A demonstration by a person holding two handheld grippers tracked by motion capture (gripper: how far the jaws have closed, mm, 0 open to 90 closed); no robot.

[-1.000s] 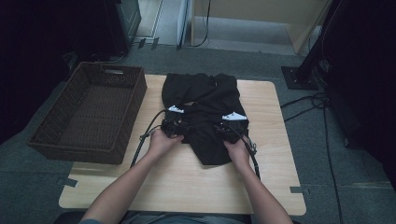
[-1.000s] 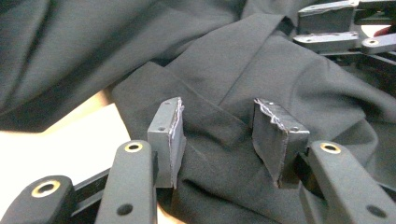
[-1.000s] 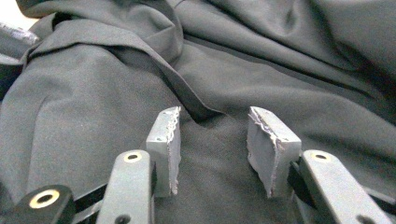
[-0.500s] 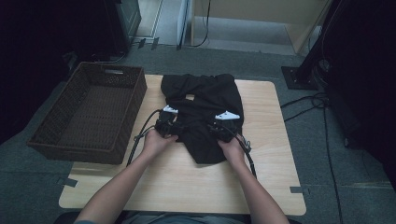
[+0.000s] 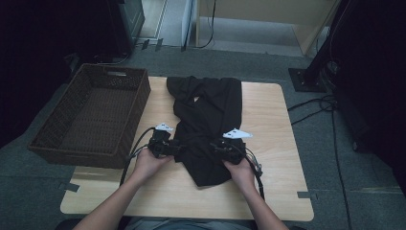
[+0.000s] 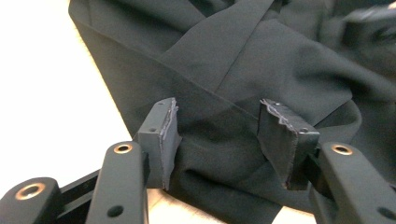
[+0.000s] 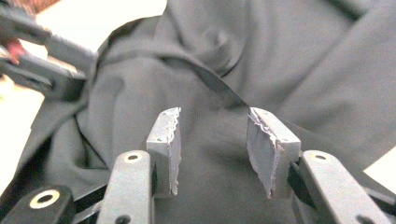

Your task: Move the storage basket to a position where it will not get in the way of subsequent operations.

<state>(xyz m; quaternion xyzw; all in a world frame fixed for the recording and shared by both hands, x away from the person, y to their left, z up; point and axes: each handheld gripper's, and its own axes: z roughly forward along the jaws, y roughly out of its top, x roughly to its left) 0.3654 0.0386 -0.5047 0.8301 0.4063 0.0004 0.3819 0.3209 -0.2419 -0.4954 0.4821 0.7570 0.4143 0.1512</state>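
Compared with a second ago, the black garment [image 5: 207, 125] lies longer and narrower on the pale wooden tabletop [image 5: 273, 143], its far end drawn up toward the table's back edge, where earlier it sat as a wider, bunched heap. Both hands have moved across the tabletop with it, and the two claws now sit at the garment's near half rather than at its middle.

The left claw [image 5: 176, 146] rests at the garment's left edge, just beside the wicker basket [image 5: 91, 117] that stands off the tabletop's left side. Its jaws have just been opening; in the left gripper view the left claw's pads [image 6: 166, 135] stand well apart, with a fold of black cloth lying between and under them, and neither pad presses on it. Bare tabletop shows to the left of the cloth there.

The right claw [image 5: 216, 147] lies over the garment's right part, held by the right hand [image 5: 239, 168]. In the right gripper view its pads [image 7: 168, 144] are likewise spread partway, the dark fabric spread beneath and between them without being pinched; the other claw appears blurred at the upper left of that view.

The garment's near end hangs in a rounded fold between the two forearms, well short of the tabletop's front edge.
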